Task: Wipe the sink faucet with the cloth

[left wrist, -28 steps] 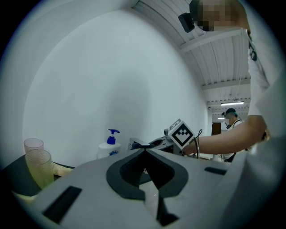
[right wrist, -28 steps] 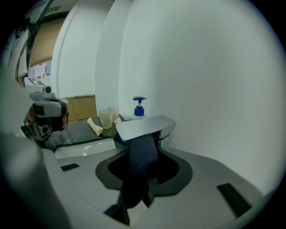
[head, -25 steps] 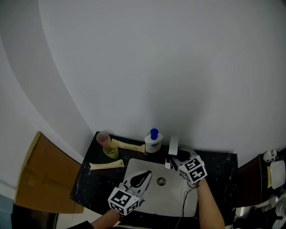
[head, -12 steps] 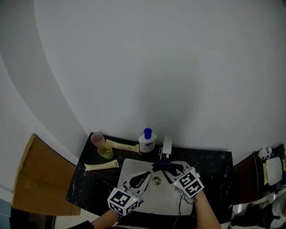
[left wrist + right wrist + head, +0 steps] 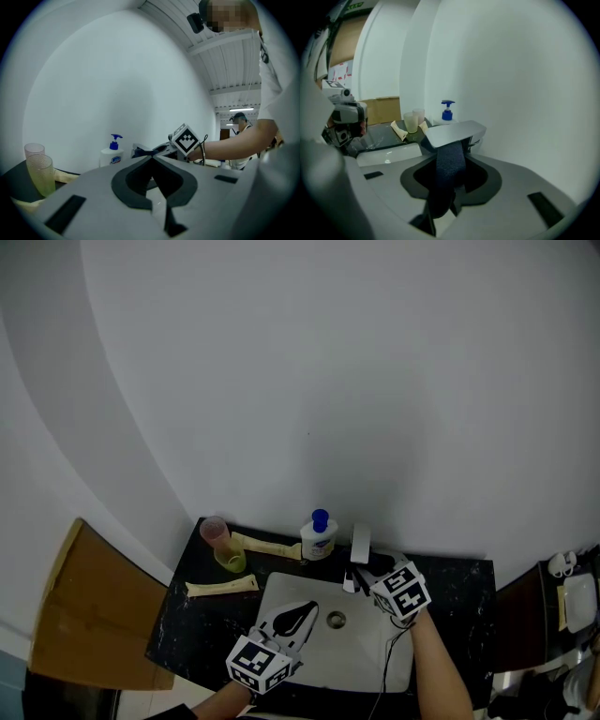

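The right gripper (image 5: 362, 571) reaches to the faucet (image 5: 361, 543) at the sink's (image 5: 281, 589) twelve o'clock, its jaws clamped on the dark cloth (image 5: 449, 164), which lies against the spout's underside. The left gripper (image 5: 298, 613) hovers over the basin at seven o'clock, jaws together and empty. On the black counter (image 5: 450, 587), a soap bottle (image 5: 320, 538) stands at eleven o'clock and two cups (image 5: 225, 545) at ten, below a white wall (image 5: 309, 381).
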A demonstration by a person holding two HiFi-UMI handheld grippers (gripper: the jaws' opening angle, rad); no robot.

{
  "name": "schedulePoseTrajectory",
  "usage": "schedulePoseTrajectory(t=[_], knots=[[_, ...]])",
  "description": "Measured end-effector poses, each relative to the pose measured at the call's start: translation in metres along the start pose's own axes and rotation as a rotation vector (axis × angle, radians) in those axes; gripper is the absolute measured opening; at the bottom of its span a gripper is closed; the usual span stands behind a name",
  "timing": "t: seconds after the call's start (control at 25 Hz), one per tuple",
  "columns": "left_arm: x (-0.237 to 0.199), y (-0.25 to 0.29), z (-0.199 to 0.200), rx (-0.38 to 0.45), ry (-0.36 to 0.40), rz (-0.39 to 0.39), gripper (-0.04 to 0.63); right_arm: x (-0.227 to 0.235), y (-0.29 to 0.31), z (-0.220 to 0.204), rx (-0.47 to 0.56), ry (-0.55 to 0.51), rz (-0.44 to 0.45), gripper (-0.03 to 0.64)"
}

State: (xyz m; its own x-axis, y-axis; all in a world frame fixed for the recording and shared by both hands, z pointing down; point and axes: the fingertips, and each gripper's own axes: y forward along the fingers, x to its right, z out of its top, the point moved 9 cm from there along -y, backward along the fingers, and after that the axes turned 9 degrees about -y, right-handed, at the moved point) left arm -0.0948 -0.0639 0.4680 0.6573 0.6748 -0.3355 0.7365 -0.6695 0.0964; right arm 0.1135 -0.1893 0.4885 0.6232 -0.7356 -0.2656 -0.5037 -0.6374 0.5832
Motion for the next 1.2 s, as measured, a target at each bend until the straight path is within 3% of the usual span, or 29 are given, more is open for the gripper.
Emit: schedulePoseTrajectory(t=[0.28, 0.72, 0.96, 1.2], knots=[[-0.008, -0.010, -0.001, 0.005, -0.004, 0.025, -0.002, -0.008, -0.003, 0.000, 0.013, -0.003, -0.039, 0.117], [0.000, -0.001, 0.000, 0.001, 0.001, -0.020, -0.002, -0.062, -0.037, -0.006, 0.016, -0.042, 0.077, 0.117], [-0.001, 0.004, 0.000, -0.004, 0.003, -0.036, -0.002, -0.052, -0.031, -0.008, 0.011, -0.024, 0.074, 0.117], [-0.004, 0.001, 0.002, -0.008, 0.003, -0.030, -0.002, -0.009, -0.004, -0.005, 0.027, 0.062, -0.013, 0.117]])
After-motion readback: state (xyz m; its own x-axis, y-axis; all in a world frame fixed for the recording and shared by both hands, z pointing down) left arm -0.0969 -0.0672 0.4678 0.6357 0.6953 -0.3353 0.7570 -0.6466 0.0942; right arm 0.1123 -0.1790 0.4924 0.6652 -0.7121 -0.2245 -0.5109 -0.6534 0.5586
